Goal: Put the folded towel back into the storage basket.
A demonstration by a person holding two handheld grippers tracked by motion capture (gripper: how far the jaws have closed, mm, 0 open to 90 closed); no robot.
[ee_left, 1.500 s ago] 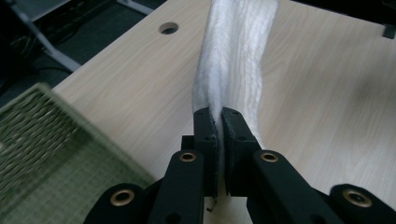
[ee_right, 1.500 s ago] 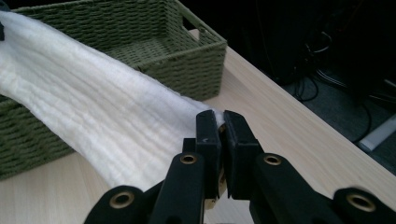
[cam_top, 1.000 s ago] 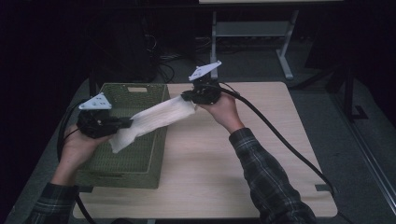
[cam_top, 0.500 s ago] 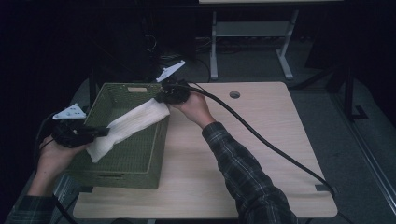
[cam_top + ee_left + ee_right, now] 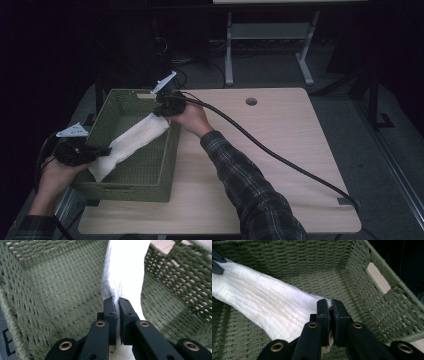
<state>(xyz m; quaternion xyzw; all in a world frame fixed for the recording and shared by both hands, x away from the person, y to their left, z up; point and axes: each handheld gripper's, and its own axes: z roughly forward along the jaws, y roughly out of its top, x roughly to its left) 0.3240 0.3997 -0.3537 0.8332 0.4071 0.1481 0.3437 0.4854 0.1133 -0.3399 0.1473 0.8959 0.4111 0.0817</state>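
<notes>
A folded white cloth (image 5: 131,145) is stretched between my two grippers over the green woven basket (image 5: 165,165) at the table's left. My left gripper (image 5: 100,151) is shut on the cloth's near end (image 5: 117,287) at the basket's left side. At the basket's far right corner my right gripper (image 5: 161,111) is shut on the far end of the cloth (image 5: 274,305). In both gripper views the cloth hangs inside the basket, just above its woven floor (image 5: 329,282). The basket's handle cutout (image 5: 378,277) shows in the right gripper view.
The basket sits on a light wooden table (image 5: 280,165) with a round cable hole (image 5: 251,101) near its far edge. A thick black cable (image 5: 280,160) trails from my right gripper across the table to its right front corner. A metal stand (image 5: 265,35) is behind the table.
Both grippers have carried the stretched cloth leftward and down, from above the basket's right rim to inside the basket. Their hold on the cloth has not changed.
</notes>
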